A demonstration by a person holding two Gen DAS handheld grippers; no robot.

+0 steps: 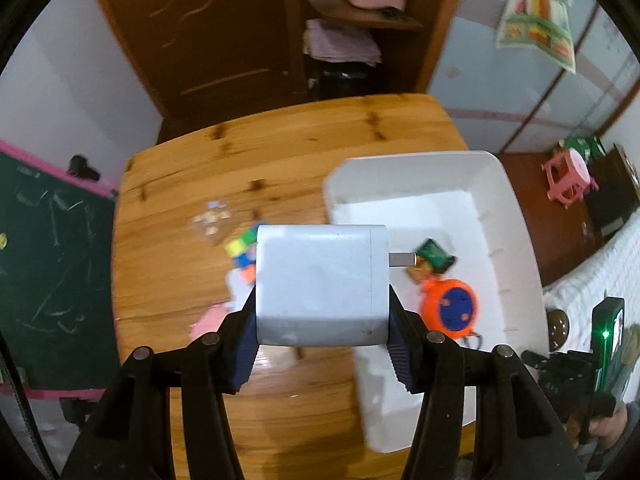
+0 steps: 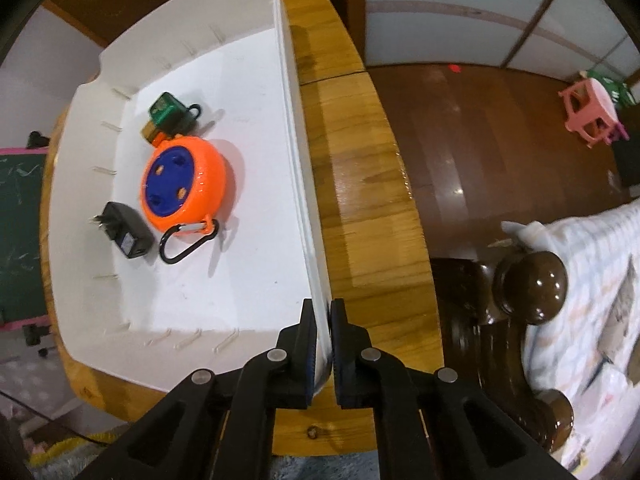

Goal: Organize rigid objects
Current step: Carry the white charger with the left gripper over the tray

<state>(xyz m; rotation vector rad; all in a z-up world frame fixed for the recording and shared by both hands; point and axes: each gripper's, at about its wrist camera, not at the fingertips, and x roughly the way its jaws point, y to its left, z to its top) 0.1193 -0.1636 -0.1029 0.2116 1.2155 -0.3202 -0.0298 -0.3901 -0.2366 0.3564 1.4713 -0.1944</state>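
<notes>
Edges: I see the bin running along the surface edge, with a bare strip beside it.
Room: the bin's near half is free; reel, black adapter and green case sit farther in.
Left gripper: I'm grasping the white charger, lifted above the surface by the bin.
Right gripper: clenched on the bin wall.

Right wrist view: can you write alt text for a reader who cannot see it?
The right tool is clamped on the near wall of a white bin on a wooden table. Inside lie an orange and blue reel with a black carabiner, a black plug adapter and a small green item.
</notes>
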